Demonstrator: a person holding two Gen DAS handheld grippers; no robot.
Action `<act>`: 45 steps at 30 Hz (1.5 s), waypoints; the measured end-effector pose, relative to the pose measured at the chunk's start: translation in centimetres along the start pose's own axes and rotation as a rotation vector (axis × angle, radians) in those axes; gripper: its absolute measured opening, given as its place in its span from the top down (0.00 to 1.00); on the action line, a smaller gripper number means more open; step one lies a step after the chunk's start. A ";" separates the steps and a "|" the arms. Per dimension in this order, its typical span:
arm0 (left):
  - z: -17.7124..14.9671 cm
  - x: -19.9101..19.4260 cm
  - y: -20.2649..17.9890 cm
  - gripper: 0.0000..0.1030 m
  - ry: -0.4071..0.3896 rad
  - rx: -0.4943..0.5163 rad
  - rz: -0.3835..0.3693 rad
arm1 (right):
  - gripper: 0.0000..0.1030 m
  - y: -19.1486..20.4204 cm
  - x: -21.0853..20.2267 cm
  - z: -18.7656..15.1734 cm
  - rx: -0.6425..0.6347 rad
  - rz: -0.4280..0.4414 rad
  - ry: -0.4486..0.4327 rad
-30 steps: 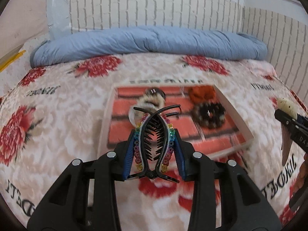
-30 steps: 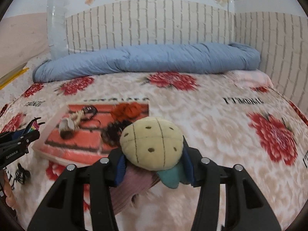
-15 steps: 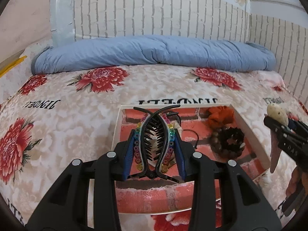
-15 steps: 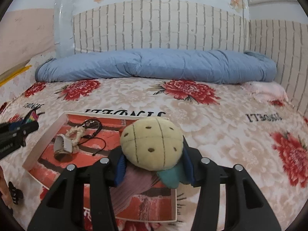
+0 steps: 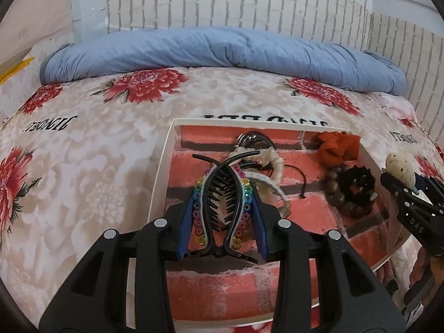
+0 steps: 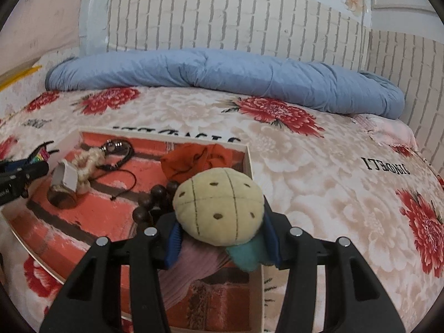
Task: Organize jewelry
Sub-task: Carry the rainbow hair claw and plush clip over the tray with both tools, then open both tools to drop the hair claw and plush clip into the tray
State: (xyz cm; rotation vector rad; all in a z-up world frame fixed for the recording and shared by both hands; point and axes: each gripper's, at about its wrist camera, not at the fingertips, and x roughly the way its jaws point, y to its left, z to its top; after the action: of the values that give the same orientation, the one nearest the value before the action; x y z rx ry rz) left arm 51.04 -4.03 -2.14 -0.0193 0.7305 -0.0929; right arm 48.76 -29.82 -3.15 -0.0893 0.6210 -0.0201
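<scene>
My left gripper (image 5: 222,219) is shut on a black hair clip with rainbow beads (image 5: 220,194) and holds it over the left half of a shallow white-rimmed tray with a red brick print (image 5: 163,166). My right gripper (image 6: 222,238) is shut on a cream plush ornament with teal and mauve parts (image 6: 219,211) over the tray's right side (image 6: 247,161). It also shows in the left wrist view (image 5: 399,168). In the tray lie an orange scrunchie (image 6: 194,161), a black scrunchie (image 5: 358,183), a brown bead bracelet (image 5: 337,194), a cream rope keyring (image 6: 88,161) and a black cord (image 6: 122,177).
The tray rests on a floral bedspread (image 5: 83,166). A rolled blue quilt (image 5: 222,50) lies along the back by a brick-pattern wall (image 6: 222,22). A small black clip (image 5: 391,285) lies by the tray at the right.
Both grippers have moved forward over the tray, each still holding its item. The tray now fills more of both views.
</scene>
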 end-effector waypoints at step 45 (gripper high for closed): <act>-1.3 2.2 -0.7 0.52 0.075 0.046 0.102 | 0.46 -0.2 2.9 -1.3 0.070 0.115 0.157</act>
State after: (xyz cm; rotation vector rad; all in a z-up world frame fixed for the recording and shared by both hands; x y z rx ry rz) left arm 51.72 -4.90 -4.53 0.0655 0.8029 -0.0132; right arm 50.40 -30.26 -5.89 0.0158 0.7812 0.0631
